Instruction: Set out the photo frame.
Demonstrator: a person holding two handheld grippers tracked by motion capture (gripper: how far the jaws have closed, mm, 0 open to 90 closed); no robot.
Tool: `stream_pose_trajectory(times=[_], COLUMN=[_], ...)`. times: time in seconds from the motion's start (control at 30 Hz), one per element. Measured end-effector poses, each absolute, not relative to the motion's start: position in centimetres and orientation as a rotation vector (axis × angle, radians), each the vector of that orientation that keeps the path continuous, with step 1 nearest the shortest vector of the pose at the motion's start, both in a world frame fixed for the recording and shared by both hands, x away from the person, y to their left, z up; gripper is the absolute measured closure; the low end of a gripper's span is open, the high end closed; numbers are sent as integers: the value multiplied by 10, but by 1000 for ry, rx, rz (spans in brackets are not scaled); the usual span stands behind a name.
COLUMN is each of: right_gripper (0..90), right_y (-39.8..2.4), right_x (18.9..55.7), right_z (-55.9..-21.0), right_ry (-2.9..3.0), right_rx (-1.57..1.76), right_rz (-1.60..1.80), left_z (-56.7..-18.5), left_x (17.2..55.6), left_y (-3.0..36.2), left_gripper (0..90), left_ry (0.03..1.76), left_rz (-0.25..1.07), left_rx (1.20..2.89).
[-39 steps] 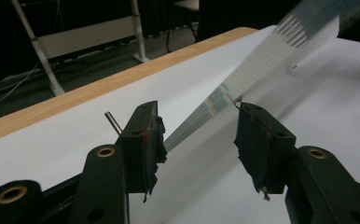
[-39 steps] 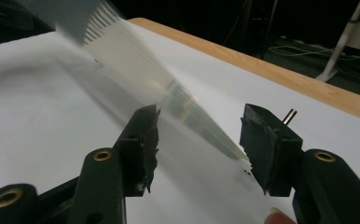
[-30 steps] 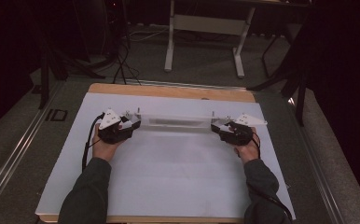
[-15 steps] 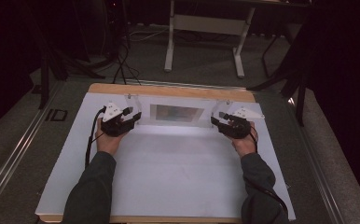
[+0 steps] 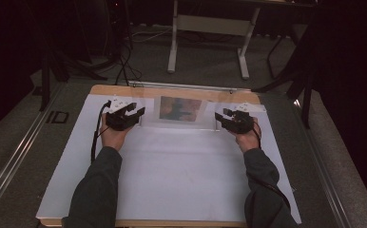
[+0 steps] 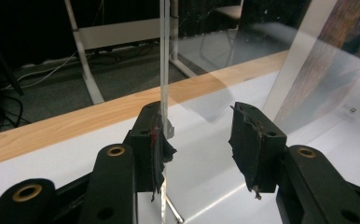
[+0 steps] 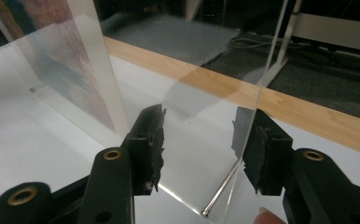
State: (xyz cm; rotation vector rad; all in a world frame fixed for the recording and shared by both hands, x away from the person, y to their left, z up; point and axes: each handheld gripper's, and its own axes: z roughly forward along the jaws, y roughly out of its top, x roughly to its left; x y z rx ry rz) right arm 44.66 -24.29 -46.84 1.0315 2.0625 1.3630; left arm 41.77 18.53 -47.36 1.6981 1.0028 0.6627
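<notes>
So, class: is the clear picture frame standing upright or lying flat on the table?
Upright. The clear frame stands on edge on the white mat; in the left gripper view its side edge rises vertically.

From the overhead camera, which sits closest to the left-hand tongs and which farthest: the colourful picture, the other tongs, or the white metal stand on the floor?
1. The picture, inside the clear frame just beside the left tongs, toward the table's middle.
2. The right tongs, across at the frame's other end.
3. The white stand, beyond the table on the floor.

Clear framed panel (image 5: 180, 110) between tongs (image 5: 133, 115)
</notes>
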Motion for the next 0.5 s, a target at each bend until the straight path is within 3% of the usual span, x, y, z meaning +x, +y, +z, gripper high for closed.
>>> stream_pose_trajectory(times=[0.5], right_gripper=[526], right_y=[-257], right_x=[440], right_z=[-466], right_ry=[2061], right_rx=[1094], right_rz=[1392], left_z=[-469], left_x=[413], left_y=[174], left_gripper=[575], left_ry=[1034], left_rz=[617], left_rx=[1713])
